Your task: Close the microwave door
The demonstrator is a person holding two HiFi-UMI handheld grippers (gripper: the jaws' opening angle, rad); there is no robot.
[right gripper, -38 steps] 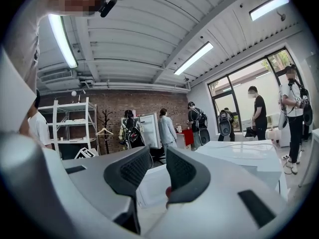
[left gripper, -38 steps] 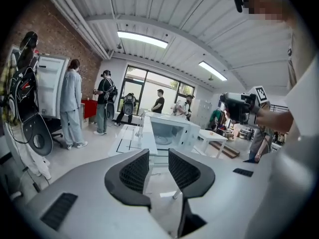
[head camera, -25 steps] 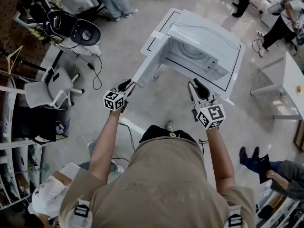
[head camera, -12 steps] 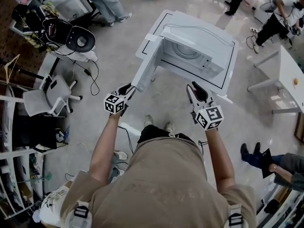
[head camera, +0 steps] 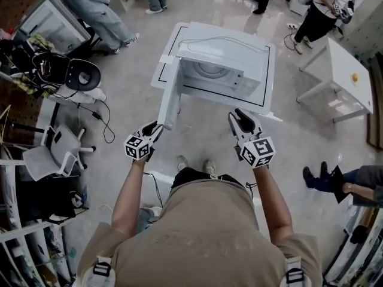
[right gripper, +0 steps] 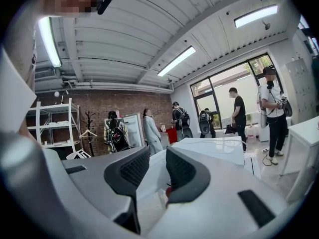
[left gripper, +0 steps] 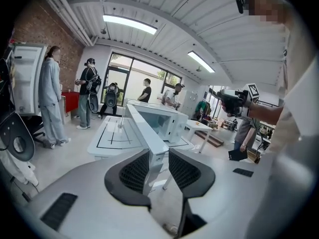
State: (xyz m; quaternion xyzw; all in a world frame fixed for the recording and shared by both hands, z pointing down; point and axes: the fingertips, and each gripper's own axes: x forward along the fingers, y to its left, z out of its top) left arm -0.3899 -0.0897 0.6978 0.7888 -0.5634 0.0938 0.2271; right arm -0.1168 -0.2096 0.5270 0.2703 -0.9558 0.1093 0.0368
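Holding the flat white microwave door (head camera: 169, 97), swung open upper centre over the white desk (head camera: 169, 52): left gripper (head camera: 157, 126) jaws clamp its free edge. Right gripper (head camera: 241, 122) jaws apart, empty. Door likely stiff, light, hinged; push at that edge.

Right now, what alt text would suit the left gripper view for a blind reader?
The left gripper straddles the free edge of the open microwave door with its black jaws; whether they pinch it is unclear. Behind stand the white microwave on its table and several people.
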